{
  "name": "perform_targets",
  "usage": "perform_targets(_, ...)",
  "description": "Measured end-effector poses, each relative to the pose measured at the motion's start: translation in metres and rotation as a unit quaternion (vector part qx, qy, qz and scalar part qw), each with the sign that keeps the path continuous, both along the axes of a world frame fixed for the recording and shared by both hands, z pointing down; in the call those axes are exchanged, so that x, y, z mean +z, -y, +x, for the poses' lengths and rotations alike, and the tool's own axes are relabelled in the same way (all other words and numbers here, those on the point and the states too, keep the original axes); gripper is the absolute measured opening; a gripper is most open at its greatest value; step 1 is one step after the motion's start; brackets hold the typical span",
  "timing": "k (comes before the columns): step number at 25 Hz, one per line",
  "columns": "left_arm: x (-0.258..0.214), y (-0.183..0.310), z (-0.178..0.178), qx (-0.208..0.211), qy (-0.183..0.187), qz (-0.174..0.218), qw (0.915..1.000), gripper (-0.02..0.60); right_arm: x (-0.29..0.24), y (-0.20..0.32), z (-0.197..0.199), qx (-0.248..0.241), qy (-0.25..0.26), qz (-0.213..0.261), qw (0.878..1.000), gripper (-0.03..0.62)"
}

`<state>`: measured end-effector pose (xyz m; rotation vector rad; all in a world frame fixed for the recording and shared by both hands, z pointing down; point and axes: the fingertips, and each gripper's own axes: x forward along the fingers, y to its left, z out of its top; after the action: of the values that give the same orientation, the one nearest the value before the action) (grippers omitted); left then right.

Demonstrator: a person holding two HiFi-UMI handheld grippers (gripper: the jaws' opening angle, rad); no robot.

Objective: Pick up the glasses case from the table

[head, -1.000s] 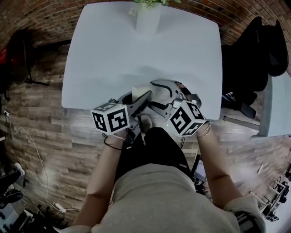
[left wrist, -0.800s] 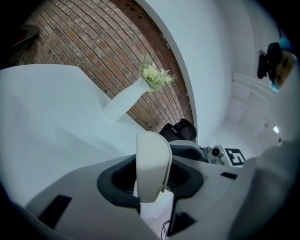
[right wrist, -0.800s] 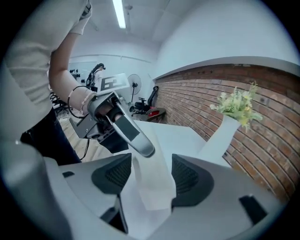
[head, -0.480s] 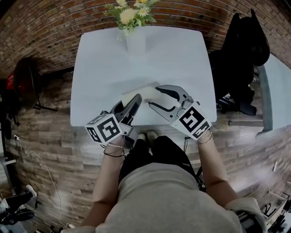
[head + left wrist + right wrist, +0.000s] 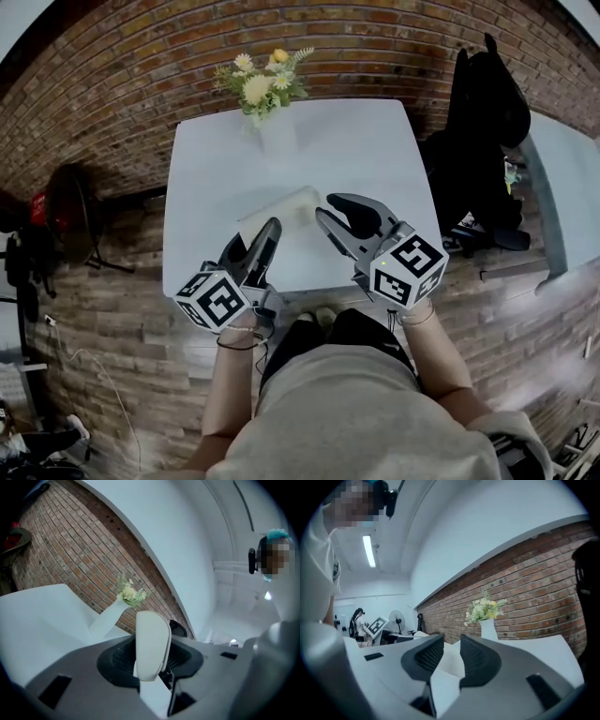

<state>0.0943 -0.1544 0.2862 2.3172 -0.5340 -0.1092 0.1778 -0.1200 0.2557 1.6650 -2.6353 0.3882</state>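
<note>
left tool [image 5: 258, 234] is clamped on the case [image 5: 152, 644] — the pale shell stands on end between its pads, filling the gap, and looks to be clear of the counter [image 5: 375, 150] below it. right tool [image 5: 450, 648], just beside the left, has jaws a little apart that have just been closing. a pale surface shows in their gap, but i can't tell whether it is case or counter, and the pads press on nothing.

the step in hand, as i read it, is the lift, nearly done. the next move calls for a firm left grip and a level carry so the smooth shell doesn't slip — the right tool could steady the free end.

ahead of both tools a vase [image 5: 279, 136] stands at the counter's far edge, well apart from the case, with a brick wall [image 5: 422, 37] behind it. a dark chair [image 5: 487, 103] sits beyond the right tool. neither blocks the way.
</note>
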Motion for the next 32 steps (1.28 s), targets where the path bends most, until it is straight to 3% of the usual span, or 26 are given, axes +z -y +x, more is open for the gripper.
perform_targets(4,-0.023,0.001,0.001,-0.015,-0.025,0.023,0.9993,0.153,-0.020,-0.005,0.006,0.019,0.028,0.030,0.999,0.000)
perform_targets(8,-0.040,0.001,-0.003,-0.038,-0.042,0.040,0.9976,0.153,-0.025,-0.009,0.002,0.003,0.013,0.040,0.999,0.000)
perform_targets(14,-0.045,-0.001,-0.011,-0.054,-0.044,0.044,0.9966,0.153,-0.026,-0.006,0.029,0.093,0.036,0.036,0.994,-0.002)
perform_targets(22,-0.039,-0.008,-0.015,-0.070,-0.059,0.032,0.9953,0.153,-0.022,-0.005,0.025,0.114,0.072,0.040,0.990,-0.002)
perform_targets(32,-0.033,-0.005,-0.028,-0.100,-0.056,0.031,0.9930,0.153,-0.003,-0.004,0.009,0.088,0.031,0.017,0.996,-0.002)
